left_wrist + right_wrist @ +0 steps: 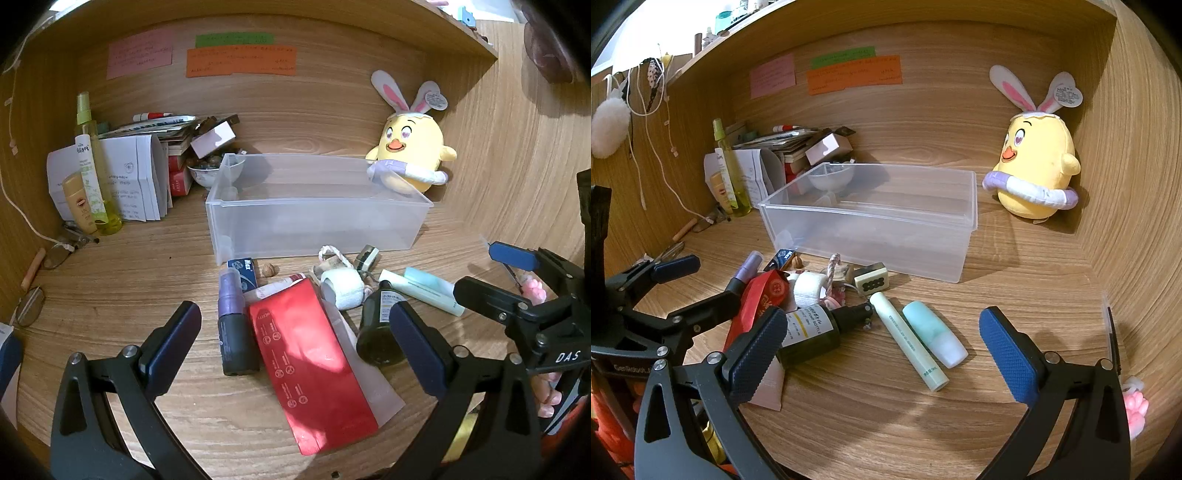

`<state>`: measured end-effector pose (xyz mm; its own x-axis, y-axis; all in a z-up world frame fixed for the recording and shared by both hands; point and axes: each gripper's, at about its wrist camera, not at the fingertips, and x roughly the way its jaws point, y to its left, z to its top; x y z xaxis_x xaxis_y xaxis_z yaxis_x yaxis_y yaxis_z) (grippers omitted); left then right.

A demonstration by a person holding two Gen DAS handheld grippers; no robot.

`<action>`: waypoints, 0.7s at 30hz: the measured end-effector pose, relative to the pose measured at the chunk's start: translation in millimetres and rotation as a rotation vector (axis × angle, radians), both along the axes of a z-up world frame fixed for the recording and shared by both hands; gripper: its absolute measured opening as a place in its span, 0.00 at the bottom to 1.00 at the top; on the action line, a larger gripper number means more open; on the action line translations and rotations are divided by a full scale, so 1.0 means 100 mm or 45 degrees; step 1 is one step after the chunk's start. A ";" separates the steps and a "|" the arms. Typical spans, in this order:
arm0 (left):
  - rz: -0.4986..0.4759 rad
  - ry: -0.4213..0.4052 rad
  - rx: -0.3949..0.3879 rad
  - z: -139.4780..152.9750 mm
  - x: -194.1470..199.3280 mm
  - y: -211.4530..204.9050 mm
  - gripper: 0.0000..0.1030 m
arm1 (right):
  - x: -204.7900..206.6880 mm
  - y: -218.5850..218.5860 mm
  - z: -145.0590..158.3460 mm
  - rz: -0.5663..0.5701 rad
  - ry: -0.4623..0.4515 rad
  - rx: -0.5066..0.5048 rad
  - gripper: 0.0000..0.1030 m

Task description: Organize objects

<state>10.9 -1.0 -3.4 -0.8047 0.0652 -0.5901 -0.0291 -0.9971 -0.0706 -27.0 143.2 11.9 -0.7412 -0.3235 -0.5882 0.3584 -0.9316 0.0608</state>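
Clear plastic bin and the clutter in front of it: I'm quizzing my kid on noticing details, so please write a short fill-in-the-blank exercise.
1. The clear plastic bin holds ____ of the loose items.
2. The plush chick wears ____ ears.
3. The dark green bottle lies on its ____.
4. The right tongs and the left tongs are both ____.

Missing words: none; bunny; side; open

Writing on the sticky notes (pixel 240 55) is too blurred to read; the bowl (pixel 831 179) shows only through the bin's wall.
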 end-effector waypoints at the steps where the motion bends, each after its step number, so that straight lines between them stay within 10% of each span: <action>1: 0.001 0.000 0.000 0.00 0.00 0.00 1.00 | 0.00 0.00 0.00 0.001 -0.001 -0.001 1.00; 21: -0.013 0.005 0.006 0.02 0.04 0.04 1.00 | 0.00 0.00 -0.02 -0.003 -0.005 -0.002 1.00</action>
